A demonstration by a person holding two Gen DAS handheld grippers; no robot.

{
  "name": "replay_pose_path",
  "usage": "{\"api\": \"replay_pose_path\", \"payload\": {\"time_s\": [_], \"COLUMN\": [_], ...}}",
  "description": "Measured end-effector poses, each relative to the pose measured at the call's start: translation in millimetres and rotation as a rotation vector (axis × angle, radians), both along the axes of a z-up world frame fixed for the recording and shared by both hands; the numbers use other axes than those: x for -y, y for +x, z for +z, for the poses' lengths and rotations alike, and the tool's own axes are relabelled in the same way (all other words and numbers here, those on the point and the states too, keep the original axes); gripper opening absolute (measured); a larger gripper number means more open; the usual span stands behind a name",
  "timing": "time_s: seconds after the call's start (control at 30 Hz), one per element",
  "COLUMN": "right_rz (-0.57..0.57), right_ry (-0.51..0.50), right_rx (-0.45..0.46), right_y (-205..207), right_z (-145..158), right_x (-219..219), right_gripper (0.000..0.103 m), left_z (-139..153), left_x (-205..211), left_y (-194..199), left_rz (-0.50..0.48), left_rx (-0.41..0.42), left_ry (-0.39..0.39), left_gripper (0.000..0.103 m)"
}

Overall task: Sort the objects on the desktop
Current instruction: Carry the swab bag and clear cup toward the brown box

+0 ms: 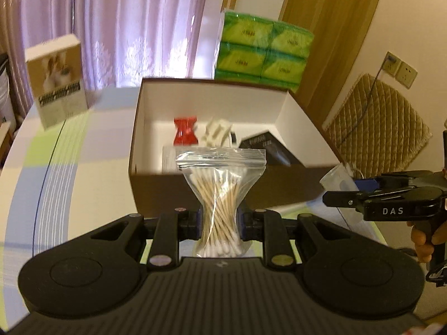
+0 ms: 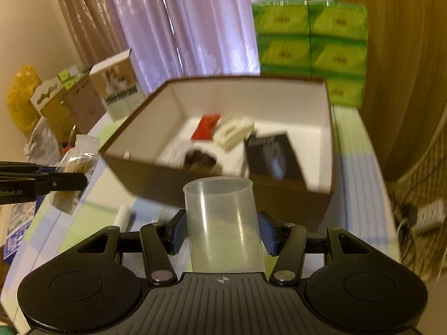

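1. My left gripper [image 1: 218, 221] pinches a zip bag of cotton swabs [image 1: 220, 195], held up just before the brown box [image 1: 223, 184].
2. My right gripper [image 2: 222, 233] clamps a translucent plastic cup [image 2: 223, 220] near that box's front wall.

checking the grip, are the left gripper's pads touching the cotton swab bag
Touching. The left wrist view shows both pads pinching the cotton swab bag into a narrow waist.
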State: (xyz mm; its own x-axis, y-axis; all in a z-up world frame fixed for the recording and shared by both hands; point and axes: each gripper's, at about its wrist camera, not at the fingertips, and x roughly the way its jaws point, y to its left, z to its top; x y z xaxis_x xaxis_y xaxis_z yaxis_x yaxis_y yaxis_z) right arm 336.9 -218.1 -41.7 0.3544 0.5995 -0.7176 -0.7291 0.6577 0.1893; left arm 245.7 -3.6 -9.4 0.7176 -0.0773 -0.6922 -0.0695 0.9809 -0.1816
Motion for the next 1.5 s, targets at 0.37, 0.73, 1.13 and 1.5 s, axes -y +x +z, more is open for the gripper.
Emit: {"api": "replay_pose_path", "payload": {"time_s": [0.37, 0.73, 1.13, 1.5], "right_rz": [-0.037, -0.08, -0.088, -0.09], "right_ry": [0.007, -0.054, -0.11, -0.137], "right_rx": [0.069, 0.094, 0.112, 0.131], "right_y": [75.5, 141.4, 173.5, 188.3], "right_z": [9.9, -8.2, -24.1, -33.1], "right_x": [-42.0, -76.1, -85.3, -84.7], "right_gripper": [0.051, 0.051, 0.051, 0.051], "left_z": [4.8, -14.0, -39.4, -62.0], "left_x": [-19.0, -39.2, -44.1, -44.9], "left_y": [88.8, 164.7, 208.0, 238.9], "left_rz": [0.009, 0.019, 0.012, 0.007], "left_rx": [0.0, -0.058, -0.108, -0.157], "left_ry": [0.062, 0.128, 0.189, 0.246], "left_gripper": [0.018, 0.018, 0.018, 0.019]}}
